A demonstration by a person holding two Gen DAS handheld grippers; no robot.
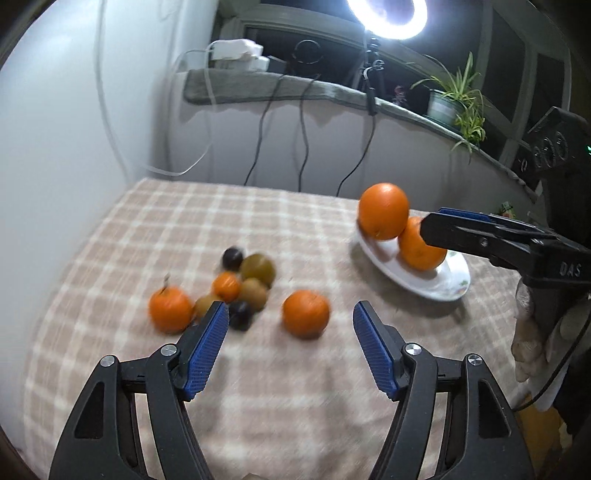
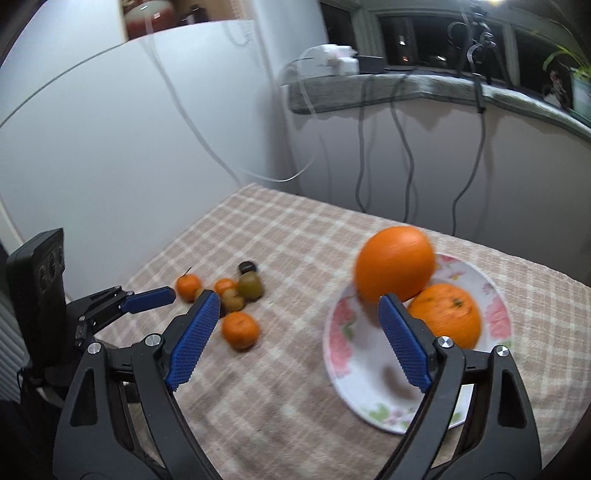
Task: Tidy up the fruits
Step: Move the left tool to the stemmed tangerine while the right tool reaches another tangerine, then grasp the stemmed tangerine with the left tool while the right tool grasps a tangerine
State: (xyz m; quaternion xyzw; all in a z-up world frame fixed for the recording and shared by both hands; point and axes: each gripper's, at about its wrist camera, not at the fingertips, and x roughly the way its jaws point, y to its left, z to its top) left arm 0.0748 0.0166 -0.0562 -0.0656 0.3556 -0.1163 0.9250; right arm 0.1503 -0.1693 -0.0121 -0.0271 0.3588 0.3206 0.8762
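Observation:
A white flowered plate (image 2: 491, 317) (image 1: 436, 284) holds one orange (image 2: 448, 314) (image 1: 417, 247). A second, larger orange (image 2: 394, 268) (image 1: 384, 211) is blurred just above the plate's far left rim, apart from both grippers. My right gripper (image 2: 295, 326) is open and empty, its fingers left of the plate; it also shows in the left wrist view (image 1: 443, 227). My left gripper (image 1: 290, 321) is open and empty above the cloth, with a mandarin (image 1: 306, 314) (image 2: 240, 329) lying between its fingertips. A cluster of small fruit (image 1: 243, 286) (image 2: 236, 290) lies to the left.
A checked cloth (image 1: 258, 387) covers the table. A white wall stands at left. Cables (image 1: 303, 129) hang from a grey ledge behind the table. A potted plant (image 1: 450, 103) and a ring light (image 1: 388, 18) stand on the ledge.

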